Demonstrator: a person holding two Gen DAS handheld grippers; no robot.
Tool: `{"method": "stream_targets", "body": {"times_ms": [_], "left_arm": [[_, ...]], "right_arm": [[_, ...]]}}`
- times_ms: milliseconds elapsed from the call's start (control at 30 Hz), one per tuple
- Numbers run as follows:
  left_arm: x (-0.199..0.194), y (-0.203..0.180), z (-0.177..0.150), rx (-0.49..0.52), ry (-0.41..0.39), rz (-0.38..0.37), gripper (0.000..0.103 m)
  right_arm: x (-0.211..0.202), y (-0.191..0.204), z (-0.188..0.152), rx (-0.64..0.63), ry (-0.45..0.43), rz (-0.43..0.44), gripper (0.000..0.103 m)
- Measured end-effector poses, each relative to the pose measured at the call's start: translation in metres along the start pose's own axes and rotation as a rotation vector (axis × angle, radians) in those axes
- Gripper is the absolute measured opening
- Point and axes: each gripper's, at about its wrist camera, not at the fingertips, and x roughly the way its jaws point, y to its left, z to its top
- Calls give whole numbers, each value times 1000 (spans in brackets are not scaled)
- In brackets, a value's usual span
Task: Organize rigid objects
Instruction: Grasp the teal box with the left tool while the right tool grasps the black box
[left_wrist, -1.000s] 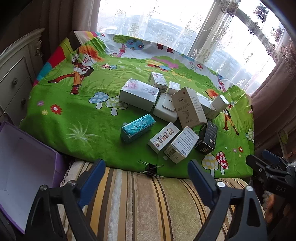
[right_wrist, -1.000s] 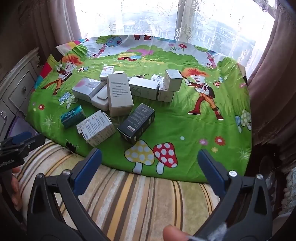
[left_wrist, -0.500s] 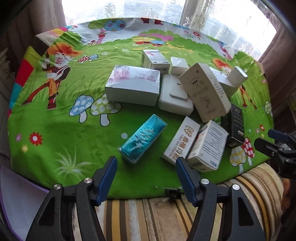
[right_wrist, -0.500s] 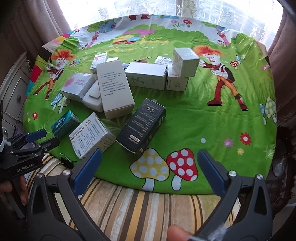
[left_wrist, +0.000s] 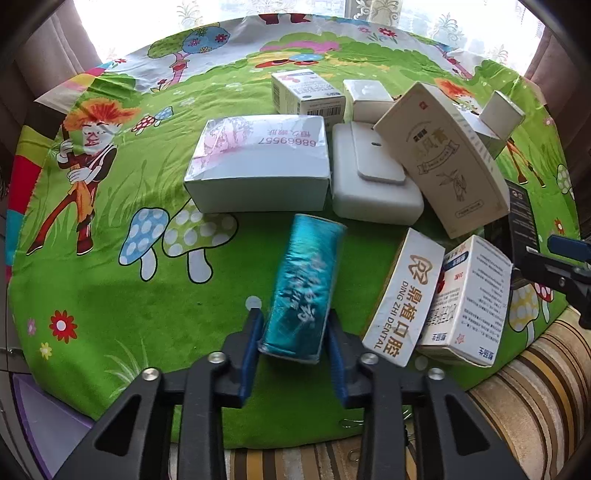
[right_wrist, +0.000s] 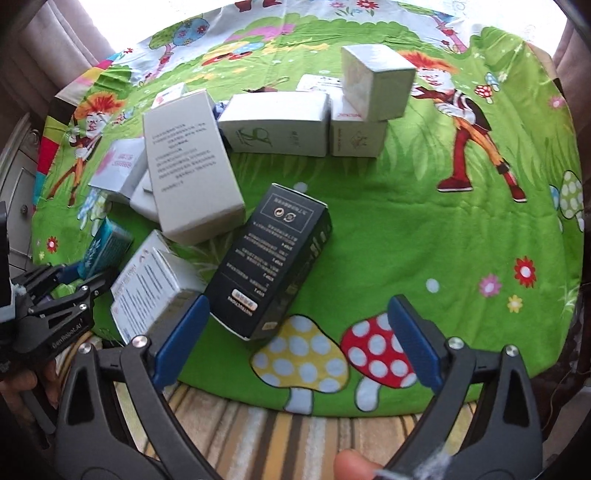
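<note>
Black box (right_wrist: 271, 264): largest nearby, stiff card, probably light; lies slanted near the cloth's front edge; best taken across its narrow sides.
Teal box (left_wrist: 301, 291): small, glossy wrap, may slip; lies mid-front of the cloth.
Left gripper (left_wrist: 293, 343): jaws closing, pads against the teal box's near end.
Right gripper (right_wrist: 295, 339): wide, closing slightly, its left pad beside the black box's near corner, nothing held.
Views: only the left shows the pads on the teal box; the right shows the black box's printed top.

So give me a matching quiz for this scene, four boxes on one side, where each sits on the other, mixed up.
Things:
1. teal box
2. black box
3. small white cube box
4. DING ZHI DENTAL box

Places:
A. stacked on another white box
B. leaning against a white printed box
C. between the left tool's closing pads
D. before the open right tool

Pairs: 1-C, 2-D, 3-A, 4-B
</note>
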Motion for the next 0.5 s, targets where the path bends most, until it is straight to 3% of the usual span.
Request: {"method": "stream_targets", "body": {"times_ms": [300,400,500], "left_arm": [[-22,5,-16,-82,-64,-32,30],[-41,9,-28,-124,-107,-31,30],[-59,22,-43,-188,-153,-24,30]], "right_arm": [[9,8,13,39,-9,-6,97],[19,10,18,52,6,-5,86],[33,18,22,31,25,-4,67]]}}
